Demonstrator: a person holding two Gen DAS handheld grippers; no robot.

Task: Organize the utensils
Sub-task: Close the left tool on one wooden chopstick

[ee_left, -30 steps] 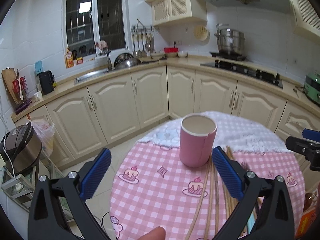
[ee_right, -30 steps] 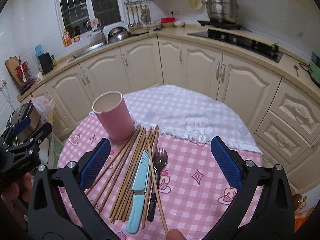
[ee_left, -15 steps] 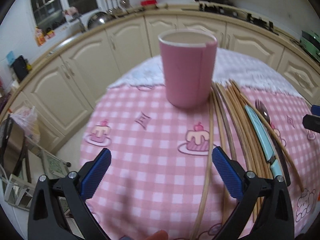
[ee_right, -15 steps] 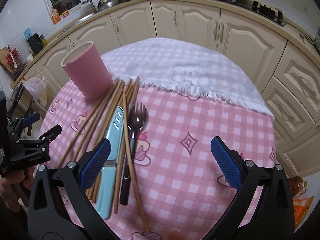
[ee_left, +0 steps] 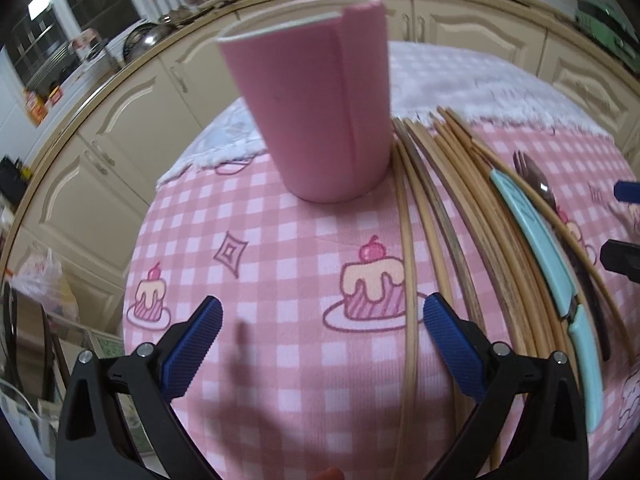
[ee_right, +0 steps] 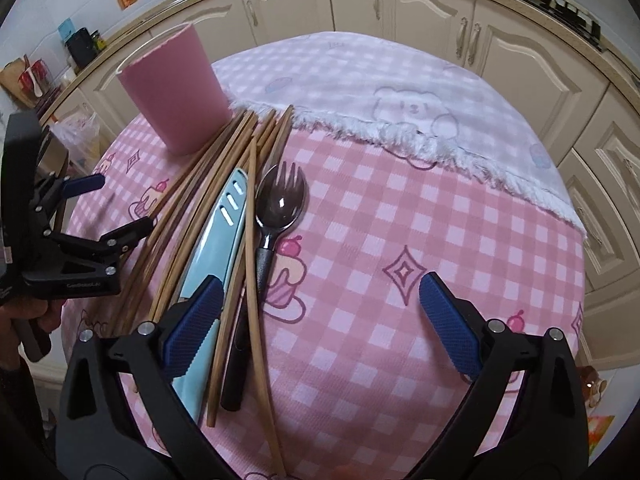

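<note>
A pink cup [ee_left: 316, 96] stands upright on the pink checked tablecloth [ee_left: 280, 272]; it also shows in the right wrist view [ee_right: 176, 84]. Several wooden chopsticks [ee_right: 208, 184], a light blue knife [ee_right: 216, 240] and a dark-handled spork [ee_right: 276, 208] lie side by side right of the cup; the chopsticks [ee_left: 444, 216] and knife [ee_left: 544, 248] show in the left wrist view too. My left gripper [ee_left: 320, 344] is open and empty, low over the cloth in front of the cup. My right gripper [ee_right: 316, 320] is open and empty, its left finger over the knife handle.
A white fringed towel [ee_right: 400, 92] covers the far part of the round table. Cream kitchen cabinets [ee_right: 360, 4] curve around behind. The left gripper's body [ee_right: 60, 252] shows at the left edge of the right wrist view.
Both grippers have come down and forward toward the table. The cup looms larger in the left view; the utensils sit closer under the right gripper. Both stay open.
</note>
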